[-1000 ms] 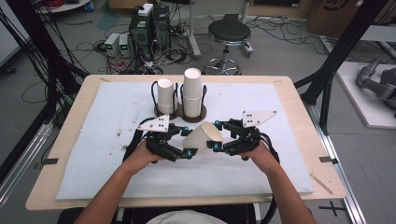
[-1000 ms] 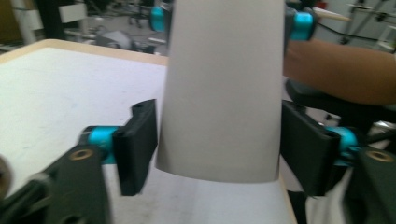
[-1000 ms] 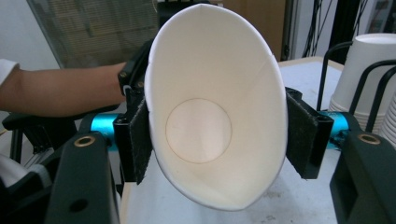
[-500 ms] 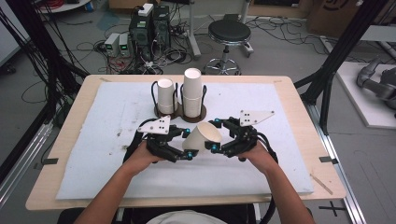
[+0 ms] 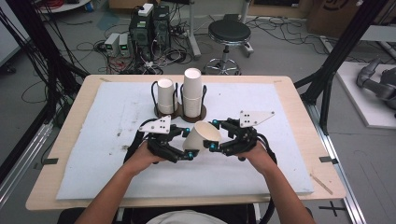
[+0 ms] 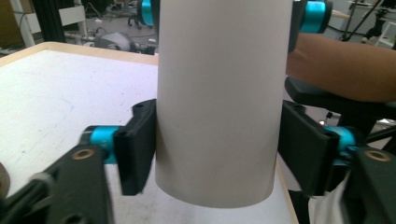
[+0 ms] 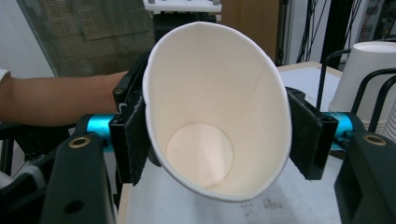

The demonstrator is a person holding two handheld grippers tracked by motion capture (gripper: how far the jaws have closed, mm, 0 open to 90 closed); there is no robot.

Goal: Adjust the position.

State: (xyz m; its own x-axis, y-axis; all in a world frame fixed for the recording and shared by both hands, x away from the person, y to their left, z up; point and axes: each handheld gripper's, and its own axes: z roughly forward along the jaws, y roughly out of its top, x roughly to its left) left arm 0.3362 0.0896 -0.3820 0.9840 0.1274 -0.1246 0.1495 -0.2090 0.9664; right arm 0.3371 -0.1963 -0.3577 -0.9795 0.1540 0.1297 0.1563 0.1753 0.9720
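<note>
Your left gripper (image 5: 187, 148) pinches the paper cup (image 5: 201, 136) near its base; your right gripper (image 5: 215, 136) squeezes its rim, which is pressed oval in the right gripper view. The cup lies tilted between both, above the white mat (image 5: 93, 140), mouth toward your right. Just beyond it, two wire-framed holders (image 5: 180, 111) carry an upright cup (image 5: 165, 94) and a taller cup stack (image 5: 192, 90).
</note>
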